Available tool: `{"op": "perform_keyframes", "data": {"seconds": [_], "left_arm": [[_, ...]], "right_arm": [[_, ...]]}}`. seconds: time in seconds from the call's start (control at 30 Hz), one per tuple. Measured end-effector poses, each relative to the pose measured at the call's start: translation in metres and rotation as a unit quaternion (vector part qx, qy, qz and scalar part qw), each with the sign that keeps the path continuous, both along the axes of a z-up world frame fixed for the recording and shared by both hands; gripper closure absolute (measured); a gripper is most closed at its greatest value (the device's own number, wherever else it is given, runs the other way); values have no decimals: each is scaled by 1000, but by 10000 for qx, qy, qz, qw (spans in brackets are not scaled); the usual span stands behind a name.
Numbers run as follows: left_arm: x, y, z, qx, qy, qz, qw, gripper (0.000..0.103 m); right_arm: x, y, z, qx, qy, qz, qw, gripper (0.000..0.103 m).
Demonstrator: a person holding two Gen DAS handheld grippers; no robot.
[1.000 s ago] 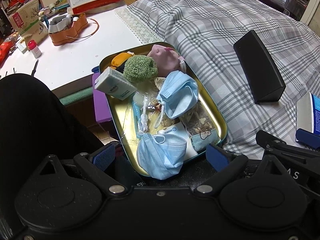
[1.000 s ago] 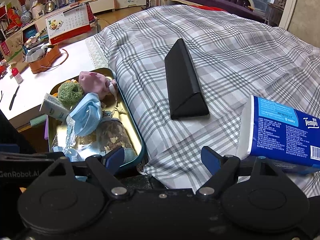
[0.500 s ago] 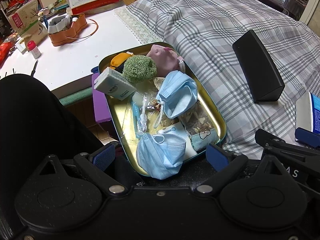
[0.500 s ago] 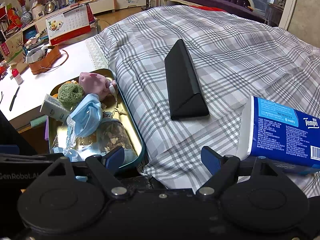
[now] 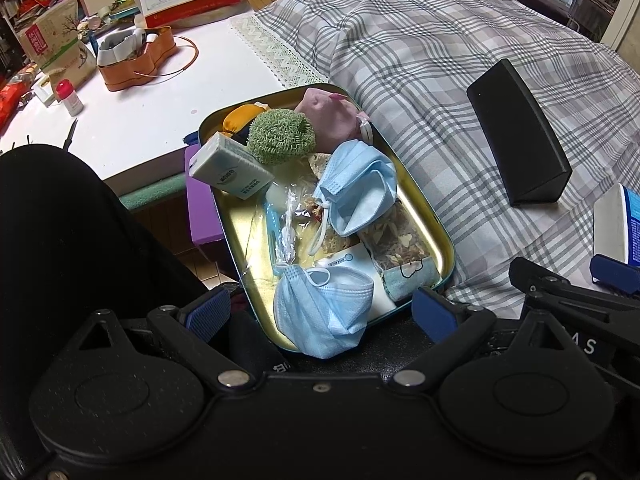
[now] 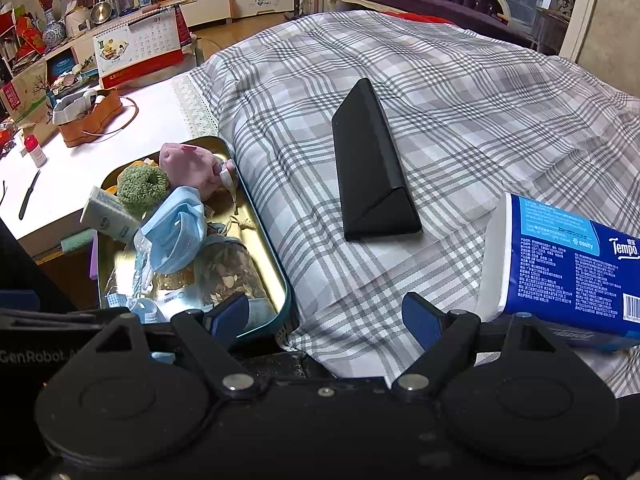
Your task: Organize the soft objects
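A gold tin tray point(image 5: 434, 224) sits at the edge of the plaid bedcover point(image 5: 420, 60). It holds two blue face masks point(image 5: 360, 190) point(image 5: 324, 312), a green knitted ball point(image 5: 280, 136), a pink soft pouch point(image 5: 328, 118), a small tissue pack point(image 5: 228, 170) and snack bags. My left gripper point(image 5: 320, 314) is open and empty, just short of the tray's near end. My right gripper point(image 6: 326, 318) is open and empty over the cover, with the tray point(image 6: 266, 240) at its left.
A black triangular case point(image 6: 372, 168) lies on the cover. A blue Tempo tissue pack point(image 6: 568, 264) lies at the right. A white table point(image 5: 140, 120) at the left carries an orange holder point(image 5: 136, 60), a calendar and a small bottle.
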State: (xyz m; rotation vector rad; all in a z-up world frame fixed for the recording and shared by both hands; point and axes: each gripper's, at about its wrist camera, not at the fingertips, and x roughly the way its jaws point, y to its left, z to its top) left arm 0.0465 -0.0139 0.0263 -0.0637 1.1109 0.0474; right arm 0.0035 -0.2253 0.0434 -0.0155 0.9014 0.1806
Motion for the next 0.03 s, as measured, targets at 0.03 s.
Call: {"op": "perform_keyframes", "data": {"seconds": [0.03], "left_arm": [[0,0,0,-10,9,2,10000,8]], "right_arm": [[0,0,0,-2,0,2,10000,20]]}}
